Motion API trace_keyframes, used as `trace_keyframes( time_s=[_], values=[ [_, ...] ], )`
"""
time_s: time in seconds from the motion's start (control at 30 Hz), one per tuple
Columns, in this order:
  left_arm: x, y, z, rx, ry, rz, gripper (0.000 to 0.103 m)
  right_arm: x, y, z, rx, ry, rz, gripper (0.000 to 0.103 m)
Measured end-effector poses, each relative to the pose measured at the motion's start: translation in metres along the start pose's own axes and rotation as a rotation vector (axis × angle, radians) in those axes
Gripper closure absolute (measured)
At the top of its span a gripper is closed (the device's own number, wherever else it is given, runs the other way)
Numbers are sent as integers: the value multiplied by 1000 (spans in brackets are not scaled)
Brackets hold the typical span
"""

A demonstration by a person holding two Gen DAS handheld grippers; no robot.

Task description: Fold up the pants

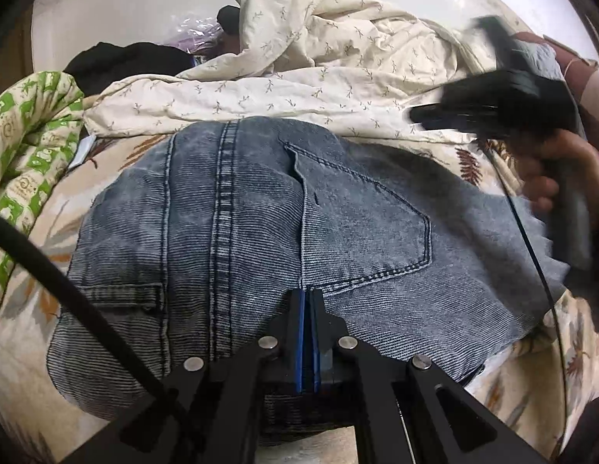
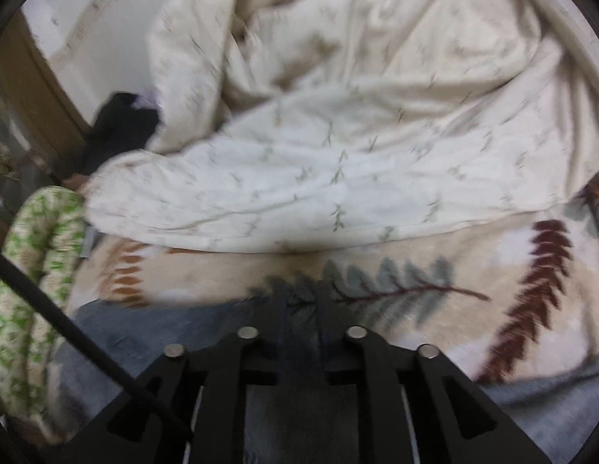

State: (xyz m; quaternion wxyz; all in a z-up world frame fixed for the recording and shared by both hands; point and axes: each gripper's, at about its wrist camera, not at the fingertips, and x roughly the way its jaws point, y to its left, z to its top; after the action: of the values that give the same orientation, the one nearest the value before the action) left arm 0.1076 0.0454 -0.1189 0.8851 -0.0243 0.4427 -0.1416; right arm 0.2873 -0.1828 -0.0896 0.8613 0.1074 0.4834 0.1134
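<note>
Grey-blue jeans [image 1: 237, 232] lie seat-up on the leaf-print bedspread [image 1: 24, 309], back pocket [image 1: 361, 228] showing. My left gripper [image 1: 308, 294] hovers over the seat, its blue pads pressed together with nothing between them. My right gripper [image 1: 508, 96] appears blurred at the right edge of the left wrist view, a hand gripping it, above the jeans' right side. In the right wrist view my right gripper [image 2: 301, 290] is blurred; its fingers look close together over the jeans' edge [image 2: 144, 332], and I cannot tell if cloth is held.
A rumpled cream duvet [image 1: 338, 58] is piled behind the jeans. A green-patterned quilt [image 1: 24, 147] lies rolled at the left. Black clothes [image 1: 129, 58] sit by the white wall. The bedspread [image 2: 473, 282] shows leaf prints to the right.
</note>
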Motion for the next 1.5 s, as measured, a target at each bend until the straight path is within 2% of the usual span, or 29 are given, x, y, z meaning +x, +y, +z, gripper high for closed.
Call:
trace_keyframes(
  time_s=[0.1, 0.17, 0.2, 0.27, 0.37, 0.5, 0.63, 0.7, 0.9, 0.97, 1.03, 1.13, 1.2, 1.27, 1.33, 1.43, 1.5],
  values=[
    [-12, 1, 3, -8, -36, 32, 99, -50, -7, -16, -7, -41, -1, 74],
    [-28, -3, 5, 31, -98, 68, 98, -83, -18, -39, -16, -52, -16, 59],
    [-36, -4, 5, 47, -123, 80, 97, -91, -22, -47, -17, -53, -25, 59],
    [-45, -3, 5, 56, -151, 106, 83, -113, -33, -75, -21, -41, -48, 59],
    [-40, 10, 7, 30, -130, 202, 67, -131, -57, -119, 5, -11, -76, 59],
    [-17, 32, 8, -31, -45, 254, 65, -135, -82, -163, 13, 17, -171, 59],
    [-2, 32, 7, -5, -30, 282, 62, -124, -112, -183, 69, 24, -239, 59],
    [4, 29, 6, 13, -20, 302, 60, -109, -126, -189, 103, 78, -238, 58],
    [-6, 32, 10, -59, -12, 299, 56, -107, -125, -193, 63, 46, -261, 57],
    [-17, 31, 13, -73, -42, 289, 56, -119, -126, -193, 81, 24, -245, 57],
    [-36, 27, 17, -57, -112, 323, 55, -133, -125, -192, 104, -7, -241, 57],
    [-62, 13, 20, 5, -227, 357, 46, -172, -122, -191, 112, -121, -211, 57],
    [-74, 5, 18, 24, -283, 348, 45, -196, -120, -195, 123, -191, -211, 54],
    [-77, -2, 15, 39, -303, 312, 42, -226, -132, -197, 170, -277, -216, 43],
    [-75, -12, 14, 78, -305, 282, 42, -249, -156, -201, 247, -334, -220, 43],
    [-69, -26, 11, 129, -304, 244, 42, -265, -199, -205, 385, -362, -222, 43],
    [-66, -36, 14, 122, -302, 175, 42, -267, -228, -212, 483, -353, -208, 43]
  ],
)
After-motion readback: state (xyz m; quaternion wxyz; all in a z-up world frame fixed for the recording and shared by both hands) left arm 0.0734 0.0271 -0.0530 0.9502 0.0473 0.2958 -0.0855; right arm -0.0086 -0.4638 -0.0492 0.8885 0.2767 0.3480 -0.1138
